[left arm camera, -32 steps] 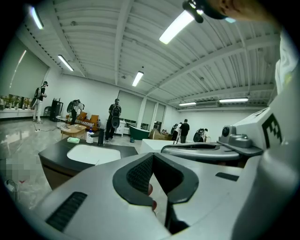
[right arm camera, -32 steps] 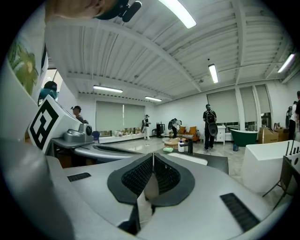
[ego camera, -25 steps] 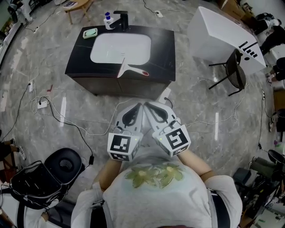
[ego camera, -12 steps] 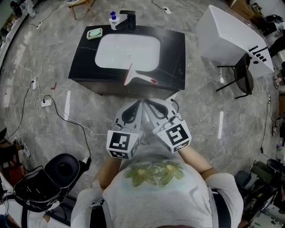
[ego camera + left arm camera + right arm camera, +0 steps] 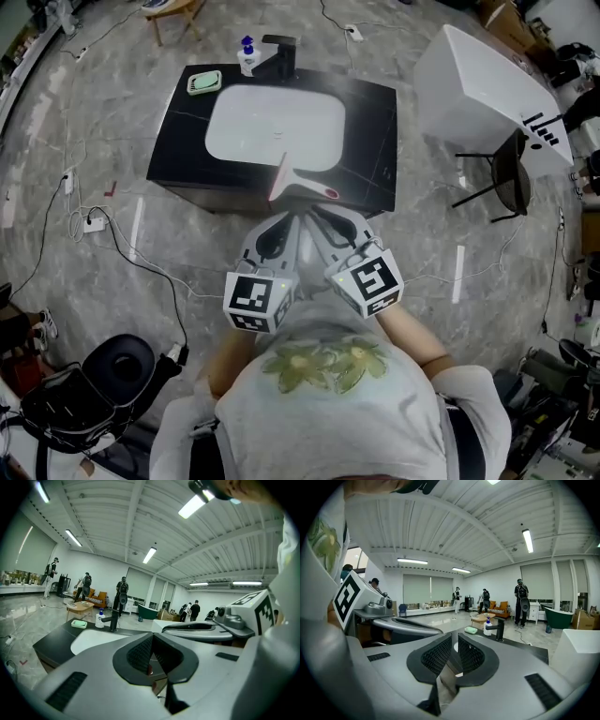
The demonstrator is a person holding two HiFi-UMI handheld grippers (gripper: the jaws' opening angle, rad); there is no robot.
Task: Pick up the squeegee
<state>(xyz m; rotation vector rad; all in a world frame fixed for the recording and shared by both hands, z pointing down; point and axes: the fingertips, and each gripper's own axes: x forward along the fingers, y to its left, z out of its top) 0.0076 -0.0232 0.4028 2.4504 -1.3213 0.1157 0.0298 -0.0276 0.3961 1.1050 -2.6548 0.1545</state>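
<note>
Your left hand-held gripper (image 5: 151, 641) is closed, its tips touching, with nothing in it. Your right hand-held gripper (image 5: 455, 644) is closed down to a thin slit and is empty too. Both sit side by side in the middle of the head view. The squeegee (image 5: 298, 183) lies just above them, on the near edge of the black tabletop (image 5: 183, 141), below the white sink (image 5: 272, 127).

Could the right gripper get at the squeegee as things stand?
Probably yes. The squeegee lies bare at the counter's front edge, just ahead of the right gripper, with nothing between them. Its jaws are nearly together, so they would have to open first.
</note>
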